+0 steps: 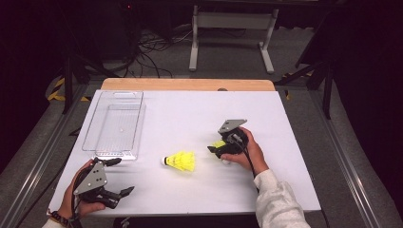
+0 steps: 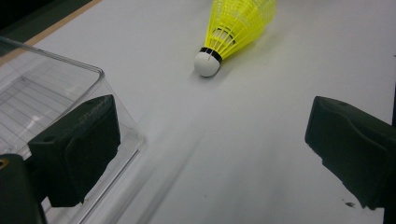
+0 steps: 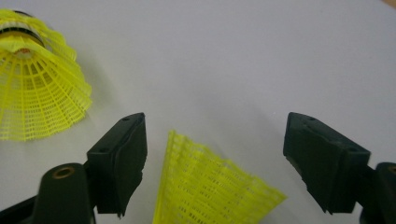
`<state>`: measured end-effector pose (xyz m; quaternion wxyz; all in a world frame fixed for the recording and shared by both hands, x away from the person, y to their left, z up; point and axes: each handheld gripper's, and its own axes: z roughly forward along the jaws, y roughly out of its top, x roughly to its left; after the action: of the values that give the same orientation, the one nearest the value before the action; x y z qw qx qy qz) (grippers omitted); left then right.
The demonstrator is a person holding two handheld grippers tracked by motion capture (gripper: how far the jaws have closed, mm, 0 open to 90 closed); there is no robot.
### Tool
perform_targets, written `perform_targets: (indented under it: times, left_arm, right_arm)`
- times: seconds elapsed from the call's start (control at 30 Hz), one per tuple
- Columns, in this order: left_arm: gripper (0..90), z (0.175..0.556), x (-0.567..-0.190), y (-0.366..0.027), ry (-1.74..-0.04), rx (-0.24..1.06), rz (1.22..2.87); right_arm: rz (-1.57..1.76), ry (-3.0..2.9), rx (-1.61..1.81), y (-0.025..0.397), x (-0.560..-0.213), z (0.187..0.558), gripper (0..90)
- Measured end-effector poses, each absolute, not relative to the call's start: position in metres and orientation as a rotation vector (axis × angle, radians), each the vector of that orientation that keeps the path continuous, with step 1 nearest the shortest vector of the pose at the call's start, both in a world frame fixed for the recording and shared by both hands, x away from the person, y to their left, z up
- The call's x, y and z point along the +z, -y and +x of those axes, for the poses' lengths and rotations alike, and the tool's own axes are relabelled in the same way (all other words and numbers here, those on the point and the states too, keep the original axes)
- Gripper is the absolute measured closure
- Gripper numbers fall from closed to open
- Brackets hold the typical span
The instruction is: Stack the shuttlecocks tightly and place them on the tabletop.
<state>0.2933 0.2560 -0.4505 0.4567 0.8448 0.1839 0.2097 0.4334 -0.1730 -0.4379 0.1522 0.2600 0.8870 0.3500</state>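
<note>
- A white counter (image 1: 190, 118) is carrying the work, with a dark floor and cables lying beyond it.
- The right claw (image 3: 212, 163) is standing open, its jaws straddling the skirt of a yellow shuttlecock (image 3: 210, 191) without yet pressing on it.
- To do this well, it is worth closing gently on the mesh skirt, centred between the jaws, so the thin plastic is not being crushed.
- A second shuttlecock (image 1: 179, 161) is lying on its side just left of that claw, cork pointing away from it.
- The left claw (image 1: 116, 178) is waiting wide open and empty, beside the clear tray (image 1: 114, 124), also empty.
- Counting: two shuttlecocks, one tray, two claws.
</note>
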Motion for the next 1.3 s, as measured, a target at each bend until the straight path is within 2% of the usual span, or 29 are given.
perform_targets:
  times: [0.9,1.07,1.3]
  left_arm:
    - [4.2,0.292,-0.450,-0.256,-0.452,0.523,2.083]
    - [4.2,0.292,-0.450,-0.256,-0.454,0.523,2.085]
    - [4.2,0.292,-0.450,-0.255,-0.454,0.523,2.087]
  right_arm:
    - [0.739,-2.716,0.981,0.224,-0.432,0.403,18.9]
    - [0.701,-2.747,0.956,0.231,-0.435,0.394,20.7]
    - [0.619,-2.766,0.929,0.235,-0.440,0.377,30.9]
